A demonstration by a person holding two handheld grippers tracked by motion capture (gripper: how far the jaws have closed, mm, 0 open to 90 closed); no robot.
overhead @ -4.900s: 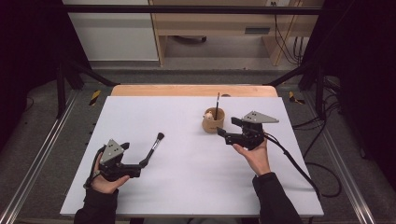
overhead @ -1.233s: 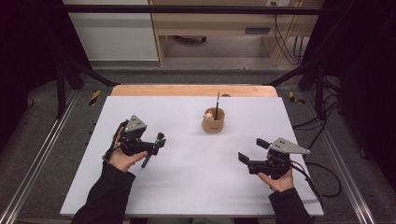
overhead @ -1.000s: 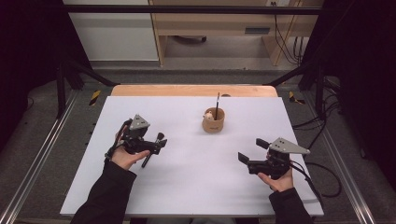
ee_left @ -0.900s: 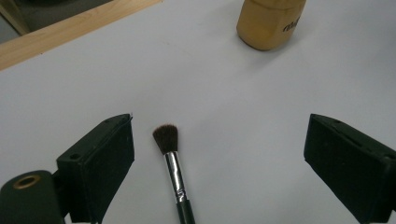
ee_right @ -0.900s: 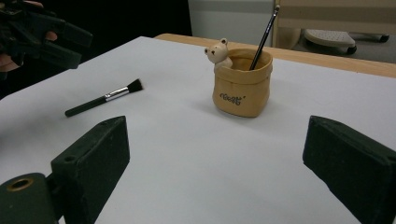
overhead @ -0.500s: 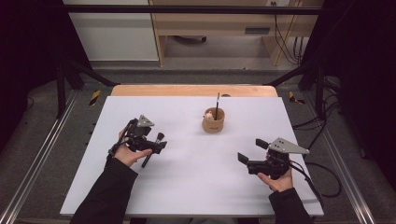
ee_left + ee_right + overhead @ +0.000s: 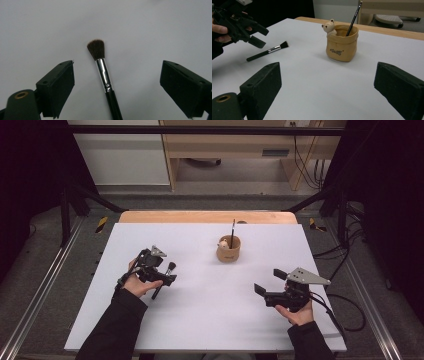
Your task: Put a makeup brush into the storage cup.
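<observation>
A black-handled makeup brush [image 7: 103, 75] with a silver ferrule and dark bristles lies flat on the white table [image 7: 200, 320]. My left gripper [image 7: 117, 65] hovers over it, open, one jaw on each side and neither touching. From above, the left gripper [image 7: 166, 277] covers the brush's middle and the brush head [image 7: 171, 266] sticks out beyond it. A tan bear-trimmed cup [image 7: 228, 249] holds a thin upright brush [image 7: 232, 231]. My right gripper [image 7: 261, 291] is open at the near right, with nothing between its jaws, facing the cup [image 7: 342, 44].
A wooden strip [image 7: 207, 217] runs along the table's far edge. Black frame posts stand at both sides, and cables lie on the floor at the right. In the right gripper view, the left gripper [image 7: 249, 28] hangs above the loose brush [image 7: 268, 51].
The left gripper has moved forward and right to hover over the brush, which has stayed where it lay. The right gripper has drawn back from the cup to the near right.
</observation>
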